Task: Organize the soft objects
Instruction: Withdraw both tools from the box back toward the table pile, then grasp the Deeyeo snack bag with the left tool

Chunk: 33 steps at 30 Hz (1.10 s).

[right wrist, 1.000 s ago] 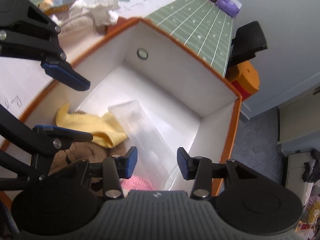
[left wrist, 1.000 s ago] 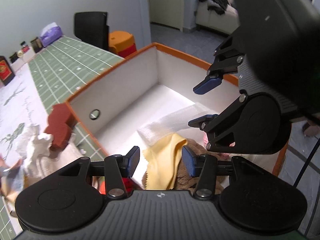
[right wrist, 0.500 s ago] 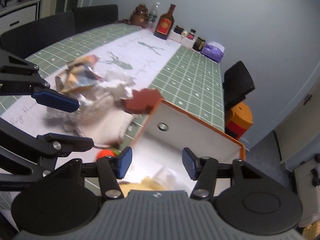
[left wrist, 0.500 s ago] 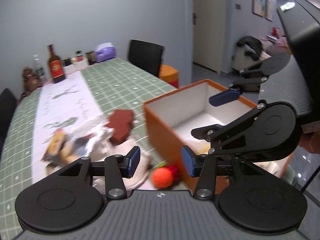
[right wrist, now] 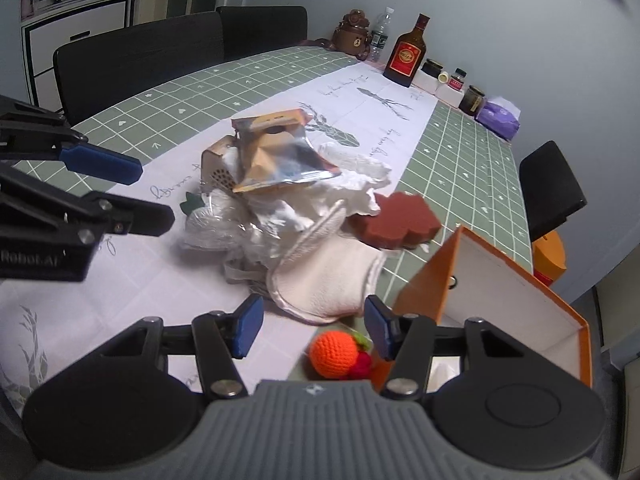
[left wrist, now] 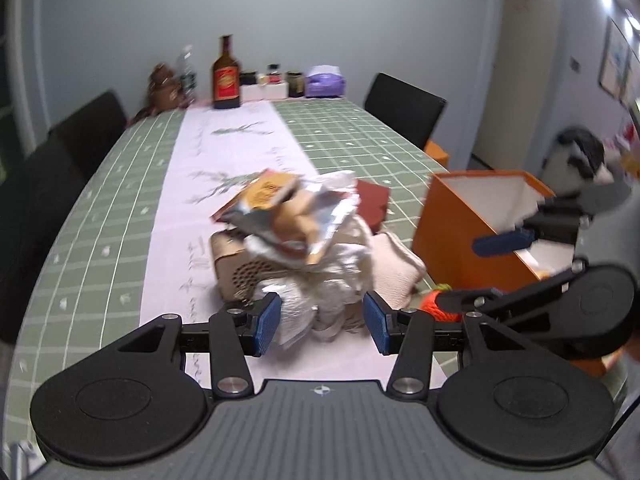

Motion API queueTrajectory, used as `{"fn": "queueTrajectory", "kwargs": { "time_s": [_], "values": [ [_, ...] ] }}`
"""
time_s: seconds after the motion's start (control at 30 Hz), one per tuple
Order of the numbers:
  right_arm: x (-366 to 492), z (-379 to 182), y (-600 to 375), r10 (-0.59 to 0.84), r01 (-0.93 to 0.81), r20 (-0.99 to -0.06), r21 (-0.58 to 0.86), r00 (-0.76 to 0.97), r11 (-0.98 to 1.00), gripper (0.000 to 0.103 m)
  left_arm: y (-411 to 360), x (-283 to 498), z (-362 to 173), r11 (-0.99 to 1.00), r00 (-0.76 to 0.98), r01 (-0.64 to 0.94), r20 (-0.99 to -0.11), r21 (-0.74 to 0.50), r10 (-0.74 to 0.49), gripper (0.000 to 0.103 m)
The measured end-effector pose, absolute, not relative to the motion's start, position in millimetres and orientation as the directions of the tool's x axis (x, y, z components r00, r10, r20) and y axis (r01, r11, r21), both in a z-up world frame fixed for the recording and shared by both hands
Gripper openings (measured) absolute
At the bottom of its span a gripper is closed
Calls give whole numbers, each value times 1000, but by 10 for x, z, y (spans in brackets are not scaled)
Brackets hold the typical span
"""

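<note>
Soft objects: heap (right wrist: 296, 216) unsorted left of orange box (right wrist: 500, 292); my left claw (left wrist: 322, 322) apart, empty; right claw (right wrist: 312, 326) closing, empty

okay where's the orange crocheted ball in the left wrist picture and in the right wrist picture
Left wrist view: the orange crocheted ball sits low right, at the foot of the orange box, half hidden behind the other hand-held gripper's finger.
Right wrist view: the ball is low centre, just left of the box.
Shared landmark: the brown bottle with the red label at the table's far end.
</note>
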State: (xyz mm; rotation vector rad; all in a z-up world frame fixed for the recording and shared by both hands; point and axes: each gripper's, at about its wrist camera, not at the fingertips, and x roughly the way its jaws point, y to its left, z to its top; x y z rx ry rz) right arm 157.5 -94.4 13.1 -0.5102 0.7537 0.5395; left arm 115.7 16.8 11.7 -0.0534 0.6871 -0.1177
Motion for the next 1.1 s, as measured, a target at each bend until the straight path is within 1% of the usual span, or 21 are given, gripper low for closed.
{"fn": "queueTrajectory", "kwargs": {
  "time_s": [0.03,0.1,0.13,0.2,0.23,0.27,0.37,0.43,0.57,0.67,0.73,0.9,0.97,1.1],
  "values": [
    [1595,121,-911,268,-619,-747,-234,608,750,42,215,1173,123,991,769,79,-627,-103,-127,60],
    [1650,112,-859,264,-612,-749,-229,607,757,37,282,1200,121,991,774,63,-621,-120,-124,67],
    [1688,111,-841,263,-607,-749,-225,608,762,33,307,1231,115,990,774,57,-620,-130,-127,68],
    [1780,119,-818,262,-593,-747,-212,610,777,31,336,1312,119,986,770,54,-622,-159,-143,71],
    [1833,128,-811,262,-586,-745,-206,613,784,28,349,1358,125,983,767,53,-624,-173,-151,72],
    [1888,138,-803,262,-580,-743,-202,616,789,27,380,1408,119,981,765,54,-624,-186,-161,75],
    [2065,173,-787,258,-561,-735,-198,628,804,26,381,1575,158,976,759,57,-625,-212,-180,83],
    [2192,188,-768,251,-552,-733,-198,632,810,26,376,1721,181,970,747,57,-635,-235,-198,84],
    [2404,192,-722,241,-543,-731,-206,638,814,26,393,2027,233,963,736,-28,-658,-269,-163,88],
    [2532,178,-691,237,-544,-733,-211,638,812,26,410,2241,231,951,721,-107,-681,-290,-127,89],
    [2615,163,-673,241,-549,-736,-207,633,810,26,419,2356,208,941,706,-137,-697,-311,-127,90],
    [2804,115,-626,234,-549,-728,-227,644,804,26,461,2582,106,934,653,-206,-752,-293,-92,91],
    [2875,88,-618,222,-537,-723,-237,654,809,21,506,2631,69,917,643,-227,-758,-329,-113,91],
    [2973,36,-601,260,-552,-733,-185,628,813,19,504,2692,36,903,630,-263,-770,-339,-105,92]
  ]
}}
